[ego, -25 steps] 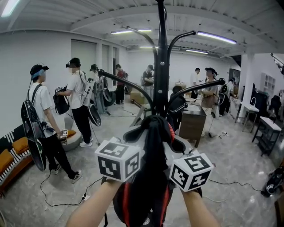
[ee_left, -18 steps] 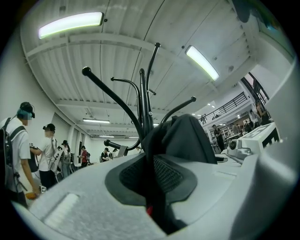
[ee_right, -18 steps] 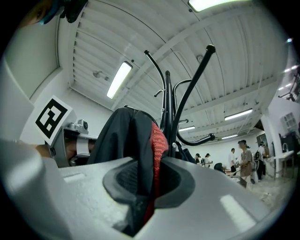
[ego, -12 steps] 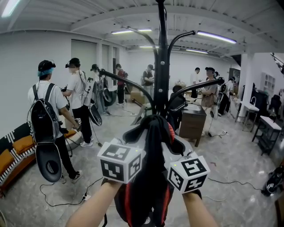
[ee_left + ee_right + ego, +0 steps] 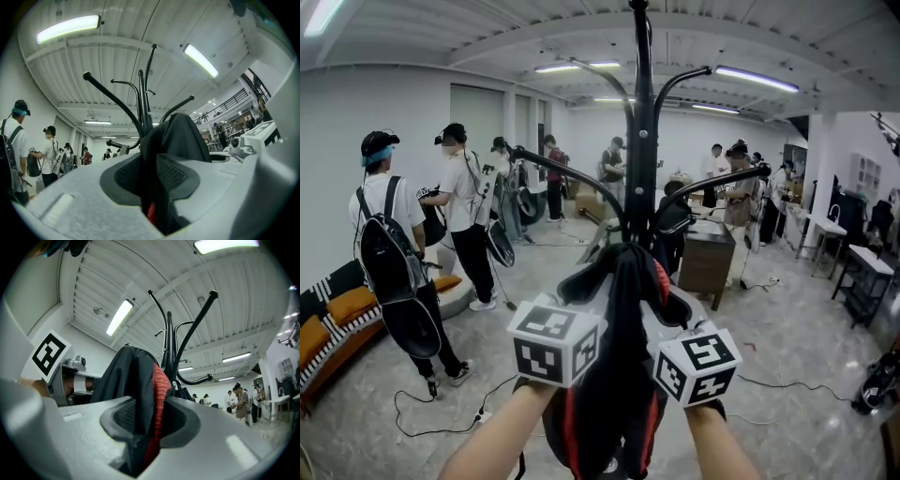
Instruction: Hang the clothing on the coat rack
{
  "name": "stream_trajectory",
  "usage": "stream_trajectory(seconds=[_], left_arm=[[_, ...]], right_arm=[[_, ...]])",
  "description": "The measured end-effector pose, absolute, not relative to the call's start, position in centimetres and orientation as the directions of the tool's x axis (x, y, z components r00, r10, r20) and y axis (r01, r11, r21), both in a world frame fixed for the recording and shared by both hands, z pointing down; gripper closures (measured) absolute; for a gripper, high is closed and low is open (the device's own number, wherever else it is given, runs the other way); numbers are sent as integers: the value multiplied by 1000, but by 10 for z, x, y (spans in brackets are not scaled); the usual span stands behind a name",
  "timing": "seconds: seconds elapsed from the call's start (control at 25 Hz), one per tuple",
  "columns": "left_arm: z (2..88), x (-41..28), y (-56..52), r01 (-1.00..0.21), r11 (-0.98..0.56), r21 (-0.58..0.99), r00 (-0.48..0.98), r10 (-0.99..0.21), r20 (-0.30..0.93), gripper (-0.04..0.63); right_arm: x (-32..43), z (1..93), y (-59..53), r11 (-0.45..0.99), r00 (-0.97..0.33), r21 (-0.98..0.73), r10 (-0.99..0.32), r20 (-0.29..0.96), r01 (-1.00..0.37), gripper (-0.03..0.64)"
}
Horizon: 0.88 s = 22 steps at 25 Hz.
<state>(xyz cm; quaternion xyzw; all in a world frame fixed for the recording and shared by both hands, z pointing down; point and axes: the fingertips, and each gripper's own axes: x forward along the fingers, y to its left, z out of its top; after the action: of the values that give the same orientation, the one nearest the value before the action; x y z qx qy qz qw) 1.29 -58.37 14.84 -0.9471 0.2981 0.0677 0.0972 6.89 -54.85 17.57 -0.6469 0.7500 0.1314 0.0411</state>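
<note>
my left gripper and right gripper jaws had just been opening, loose round black fabric garment with red knit trim; it seemed hooked on black metal coat rack at 12 o'clock, needing no grip.

Room: white wall | grey polished floor | ceiling tube light | orange sofa at left | brown cabinet mid-room
</note>
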Motion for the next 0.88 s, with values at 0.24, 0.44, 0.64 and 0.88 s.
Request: stream_trajectory(seconds=[0.24,0.44,0.64,0.88], left_arm=[[150,9,-580,-578,-802,-153,814,-551,-185,513],[149,5,-579,-581,-799,-155,811,-553,-189,509],[151,2,-581,-578,-802,-151,812,-549,-198,508],[149,0,-580,-582,-800,-147,809,-551,-203,505]], right_arm=[[69,178,-544,124,-154,138,-959,-236,-983,518],[67,178,-541,121,-150,135,-959,-240,-984,506],[71,181,-540,108,-138,132,-959,-247,-985,500],[73,180,-539,87,-117,129,-962,-248,-988,473]])
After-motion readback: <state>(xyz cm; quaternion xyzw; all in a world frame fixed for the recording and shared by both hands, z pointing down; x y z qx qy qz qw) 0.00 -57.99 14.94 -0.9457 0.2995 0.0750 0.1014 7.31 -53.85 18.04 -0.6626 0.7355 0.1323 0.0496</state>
